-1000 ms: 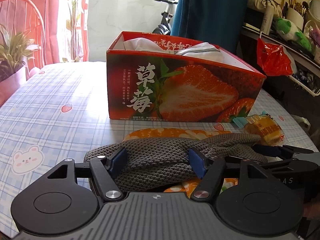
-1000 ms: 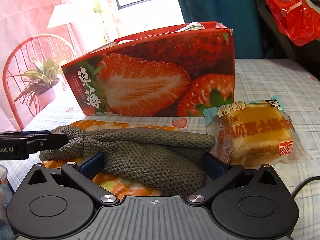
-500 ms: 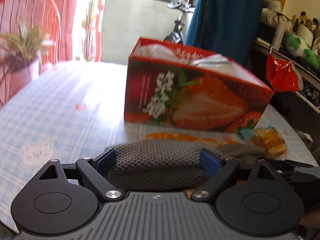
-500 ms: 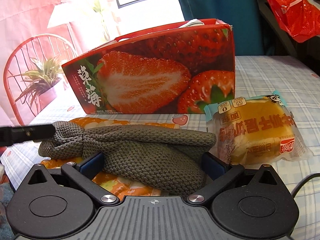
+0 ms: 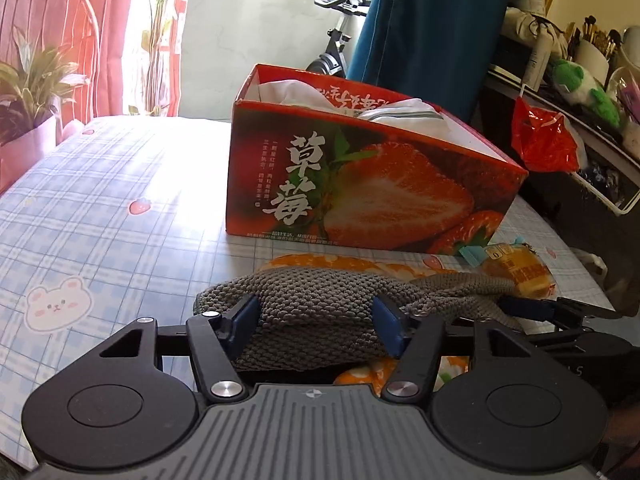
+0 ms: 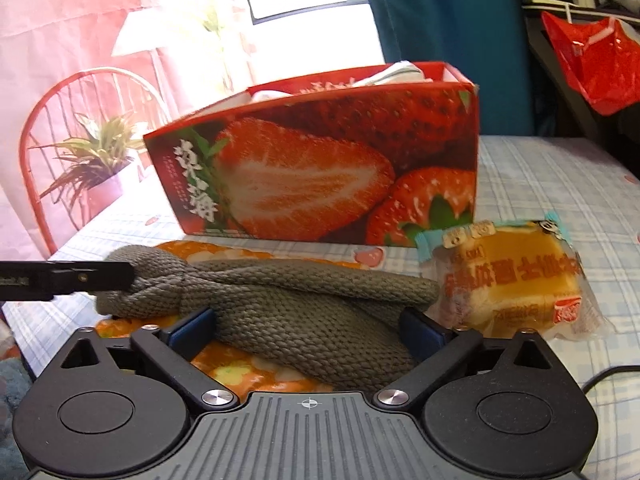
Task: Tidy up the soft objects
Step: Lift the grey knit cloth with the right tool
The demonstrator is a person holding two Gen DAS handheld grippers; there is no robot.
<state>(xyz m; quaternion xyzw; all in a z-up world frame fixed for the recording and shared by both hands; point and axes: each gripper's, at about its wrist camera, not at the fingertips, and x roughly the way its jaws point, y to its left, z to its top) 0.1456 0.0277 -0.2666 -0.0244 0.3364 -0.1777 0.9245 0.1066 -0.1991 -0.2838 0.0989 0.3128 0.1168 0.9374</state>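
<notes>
One strawberry box (image 5: 372, 184) behind knitted cloth (image 5: 320, 312), wrapped cake (image 6: 508, 276) beside.

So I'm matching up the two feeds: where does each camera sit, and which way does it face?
Left wrist: on the left tool, facing the strawberry box; its closing fingers straddle the grey knit.
Right wrist: on the right tool, facing the box from further right, closing around the knit.
Shared: box, knit, bread, each other's tool.
</notes>
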